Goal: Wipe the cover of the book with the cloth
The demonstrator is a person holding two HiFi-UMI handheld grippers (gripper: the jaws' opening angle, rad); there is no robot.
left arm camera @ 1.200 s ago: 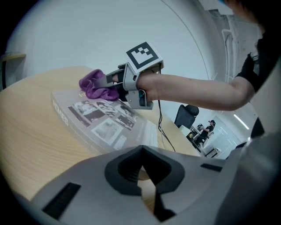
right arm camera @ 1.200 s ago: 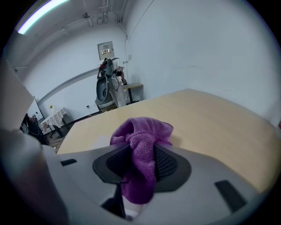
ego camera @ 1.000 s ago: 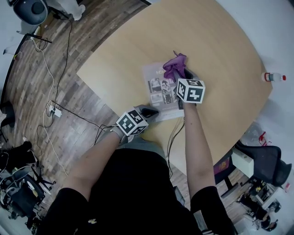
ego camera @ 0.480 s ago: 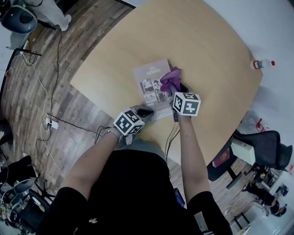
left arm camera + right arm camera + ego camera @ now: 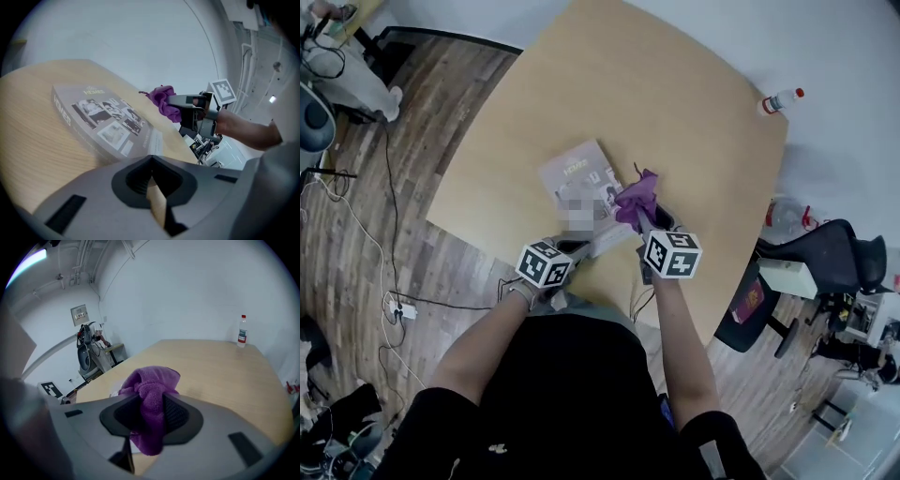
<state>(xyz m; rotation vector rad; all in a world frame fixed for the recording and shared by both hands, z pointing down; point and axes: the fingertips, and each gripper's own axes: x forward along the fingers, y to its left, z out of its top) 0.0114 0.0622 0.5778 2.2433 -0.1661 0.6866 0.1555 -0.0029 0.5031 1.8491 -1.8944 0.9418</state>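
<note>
Bunched purple cloth (image 5: pixel 636 199) at the flat grey book's (image 5: pixel 570 170) right edge.

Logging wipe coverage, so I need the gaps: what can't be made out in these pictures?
Head view: a mosaic patch covers the middle of the book.
Right gripper view: the right hand-held gripper and cloth hide cloth-to-book contact.
Both views: bottle label too small.

The book (image 5: pixel 577 184) lies flat on the desk (image 5: pixel 703 103) near its front edge, with the left hand-held gripper (image 5: pixel 575 247) at the book's near corner, the cloth (image 5: pixel 636 199) in the right hand-held gripper (image 5: pixel 654 218) at the book's right edge, and 1 bottle (image 5: pixel 780 98) at the desk's far right corner, well apart.
</note>
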